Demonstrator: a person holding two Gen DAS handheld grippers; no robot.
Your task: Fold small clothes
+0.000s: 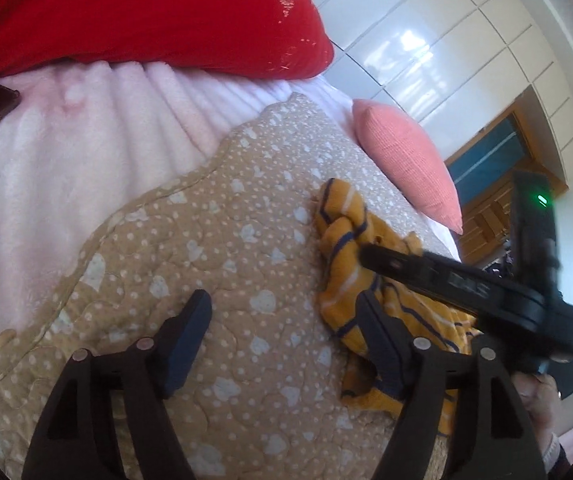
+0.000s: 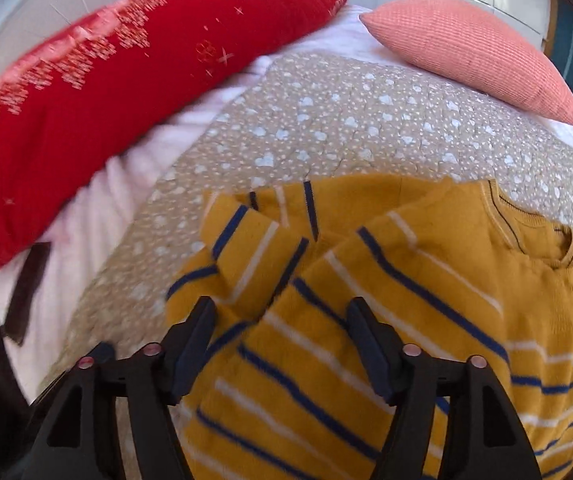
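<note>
The small yellow striped sweater (image 2: 366,300) lies rumpled on the tan spotted quilt (image 2: 326,120) that covers the bed, with the red pillow (image 2: 106,100) beyond the quilt on one side of the sweater and the pink cushion (image 2: 474,52) beyond it on the other. Judging by how it lies, the folding has hardly begun: a sleeve is bunched and doubled over the body, the neckline sits crooked at the far edge, and no clean fold line shows anywhere. The right gripper (image 2: 282,344) hangs right over the sweater's striped front with its jaws spread wide and nothing between them; whether the tips touch the cloth is hard to tell through the blur. The left gripper (image 1: 282,340) is also wide open and empty, over the quilt just beside the sweater (image 1: 350,256), one finger at the garment's edge, the other over bare quilt. In that view the right gripper (image 1: 374,258) reaches across the crumpled heap. What seems left is nearly everything: spreading the sweater flat, laying the sleeves in, then folding the body over.
</note>
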